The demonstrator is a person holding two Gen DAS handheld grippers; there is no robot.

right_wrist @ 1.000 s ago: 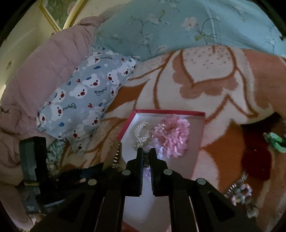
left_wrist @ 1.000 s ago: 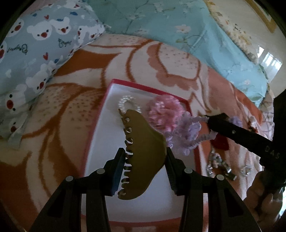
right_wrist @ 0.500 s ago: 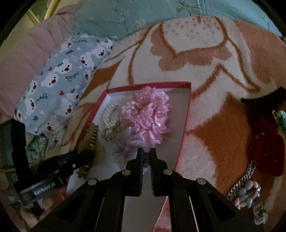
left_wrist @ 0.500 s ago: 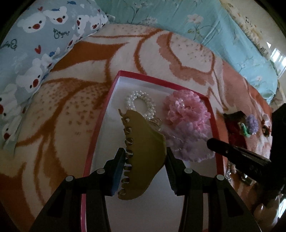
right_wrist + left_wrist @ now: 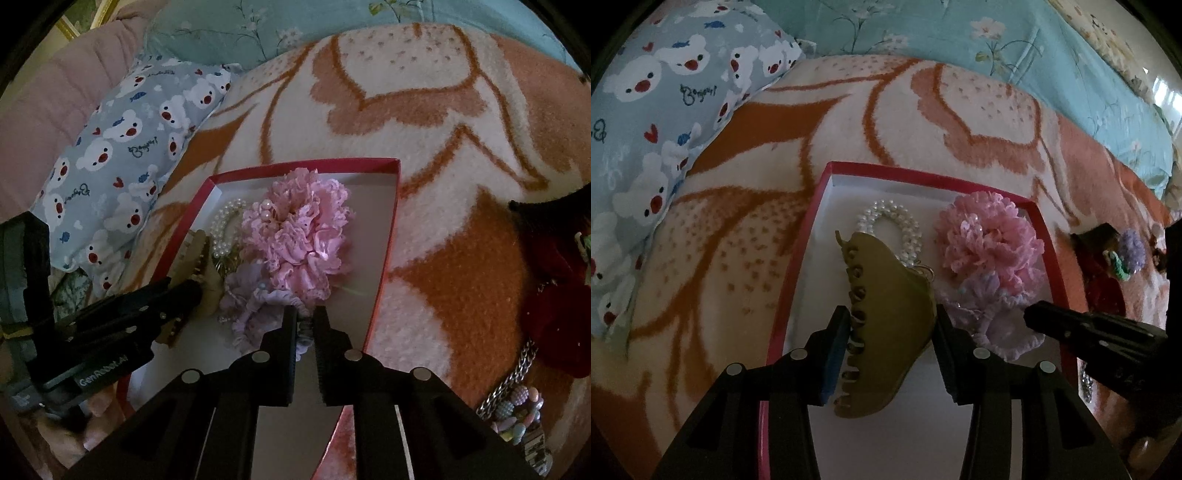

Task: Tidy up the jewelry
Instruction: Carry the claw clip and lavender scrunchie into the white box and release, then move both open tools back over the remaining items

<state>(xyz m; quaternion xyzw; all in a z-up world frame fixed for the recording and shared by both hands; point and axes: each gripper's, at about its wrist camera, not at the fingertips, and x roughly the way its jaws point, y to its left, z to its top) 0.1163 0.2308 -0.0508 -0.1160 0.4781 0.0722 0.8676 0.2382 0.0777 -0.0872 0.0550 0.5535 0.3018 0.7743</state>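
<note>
Three pieces already lie in the shallow red-rimmed cardboard box with a white floor, which sits on the cream-and-orange patterned fleece blanket: going by size, a frilly pink fabric flower scrunchie at the far right, a lilac ruffled scrunchie just in front of it and touching it, and a small white pearl-bead hair loop at the far left. A fourth is on its way: the olive-green plastic claw hair clip is clenched across its body by the left gripper, poised over the box's near left floor, not yet set down. The right gripper hovers at the lilac scrunchie's near edge; its jaws have just been opening a little, a narrow gap shows, a fold of lilac ruffle sits between the tips, and the pads look clear of it, so I read this piece as released. Still outside, on the blanket to the right: a dark red velvety piece, a chain with pastel beads, a small green item, and a little lilac pom. Judgement: roughly halfway; clip placement comes next, then the loose pieces on the right.
</note>
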